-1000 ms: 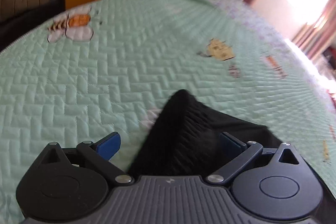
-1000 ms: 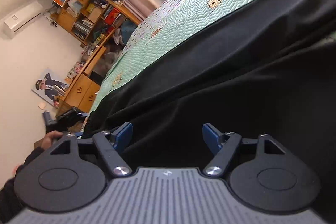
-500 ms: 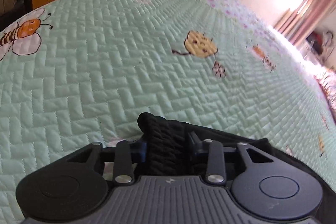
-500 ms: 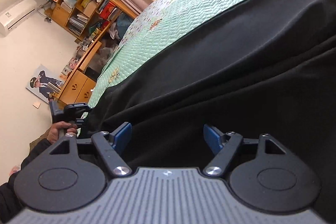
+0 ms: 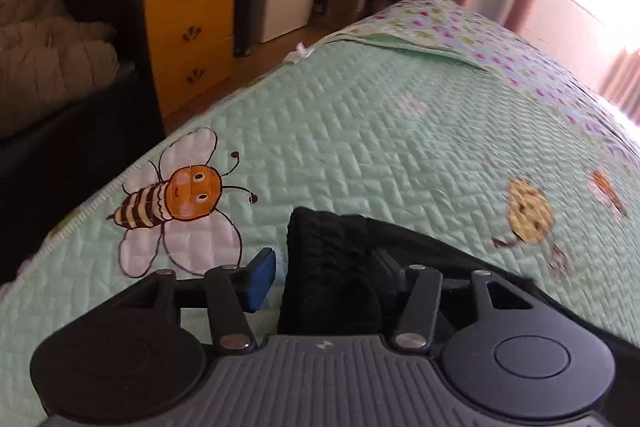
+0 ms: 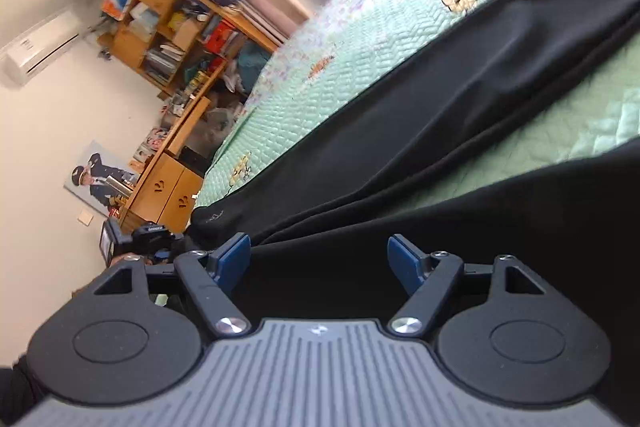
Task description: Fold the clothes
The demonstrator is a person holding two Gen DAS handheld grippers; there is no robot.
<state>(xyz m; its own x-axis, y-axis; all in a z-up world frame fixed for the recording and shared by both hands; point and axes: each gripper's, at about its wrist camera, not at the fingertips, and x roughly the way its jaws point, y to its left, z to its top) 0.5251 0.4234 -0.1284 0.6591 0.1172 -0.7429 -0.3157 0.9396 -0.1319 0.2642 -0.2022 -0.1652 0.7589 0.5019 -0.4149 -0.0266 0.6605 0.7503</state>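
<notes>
On the mint quilted bedspread [image 5: 400, 131] a black garment [image 6: 460, 99] is lying spread, running from 7 o'clock toward 1 o'clock in the right wrist view. Its ribbed cuff [image 5: 328, 259] is sitting between the jaws of the left gripper [image 5: 324, 271], which are opening; the left blue pad [image 5: 262, 279] is standing clear of the cloth, while the right pad is dark against the fabric, so contact there is unclear. The right gripper [image 6: 320, 259] is hovering with jaws spread over black cloth, gripping nothing. A bee print [image 5: 176, 203] is showing at 10 o'clock of the cuff. A wooden drawer unit [image 5: 188, 15] is standing beyond the bed at 11 o'clock.
</notes>
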